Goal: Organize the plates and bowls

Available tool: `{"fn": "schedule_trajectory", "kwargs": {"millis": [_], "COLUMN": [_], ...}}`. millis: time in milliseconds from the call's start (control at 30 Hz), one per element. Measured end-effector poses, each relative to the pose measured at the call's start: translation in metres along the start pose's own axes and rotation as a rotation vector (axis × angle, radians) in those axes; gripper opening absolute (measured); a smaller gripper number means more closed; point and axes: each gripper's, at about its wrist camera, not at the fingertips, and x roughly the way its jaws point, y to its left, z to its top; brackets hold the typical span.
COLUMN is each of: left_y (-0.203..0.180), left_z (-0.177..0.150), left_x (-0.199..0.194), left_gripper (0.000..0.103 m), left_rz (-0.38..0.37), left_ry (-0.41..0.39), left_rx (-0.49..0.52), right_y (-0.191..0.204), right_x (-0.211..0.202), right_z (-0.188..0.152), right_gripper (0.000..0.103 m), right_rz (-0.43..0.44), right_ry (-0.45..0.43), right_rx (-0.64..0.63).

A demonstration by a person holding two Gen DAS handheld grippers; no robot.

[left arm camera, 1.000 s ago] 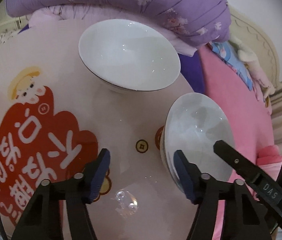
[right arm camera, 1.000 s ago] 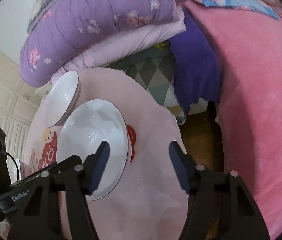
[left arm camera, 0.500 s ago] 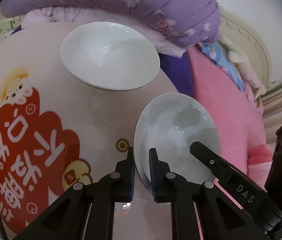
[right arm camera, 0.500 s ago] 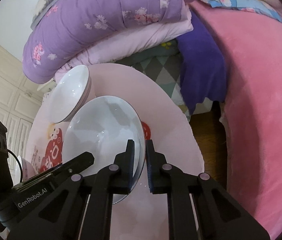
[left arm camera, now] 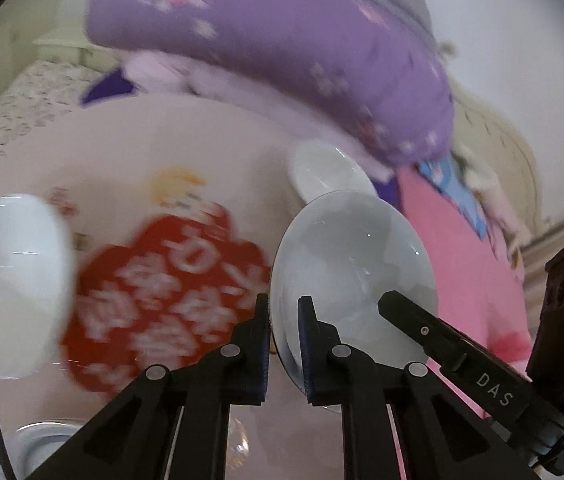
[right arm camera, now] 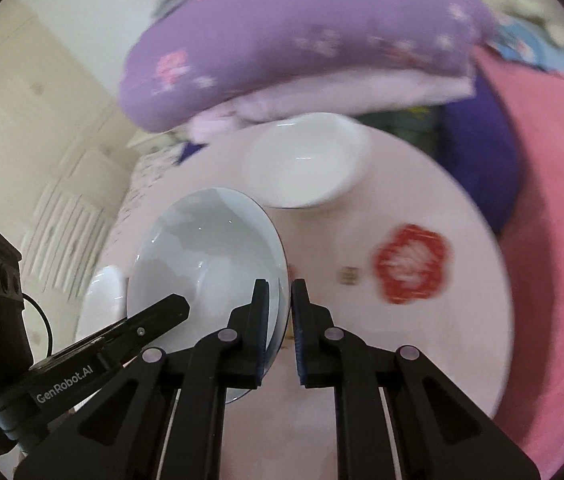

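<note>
A pale blue-white bowl hangs tilted above the round pink table, held by both grippers. My left gripper is shut on its left rim. On the opposite rim my right gripper is shut too. One finger of the right gripper shows across the bowl in the left wrist view, and one finger of the left gripper shows in the right wrist view. A second white bowl stands on the table at its far side. Both views are blurred by motion.
Another white dish sits at the table's left. A red print covers the tabletop's middle. A purple quilt is piled behind the table, and a pink blanket lies to its right. A glass item stands near the front edge.
Both grippers went from open beside the bowl to shut on its opposite rims. The bowl has then come up off the table and shifted toward the left, bringing the left white dish into view.
</note>
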Motion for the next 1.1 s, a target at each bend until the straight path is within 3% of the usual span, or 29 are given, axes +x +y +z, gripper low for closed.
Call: {"fn": "schedule_trajectory", "kwargs": {"millis": [267,467,667,1100], "left_y": [0.079,0.113,0.12,0.136], "left_z": [-0.007,-0.026,-0.035,-0.001], "left_x": [-0.082,-0.112,-0.108,-0.049], "left_gripper": [0.009,0.009,0.009,0.009], "left_rz": [0.124,0.208,0.258,0.304], "left_ry": [-0.137,-0.158,-0.147,-0.102], "left_rx": [-0.096,-0.136,-0.159,-0.138], "right_y": [0.109,0.159,0.18,0.176], "right_x": [0.031,0.065,0.092,0.121], "right_z": [0.0,-0.012,-0.019,-0.024], "right_gripper": [0.011,0.011,0.011,0.012], "right_rz": [0.104,0.144,0.134,0.096], "right_ry": [0.055,0.135,0.194,0.259], "right_rx": [-0.163,-0.237,-0.272,-0.281]}}
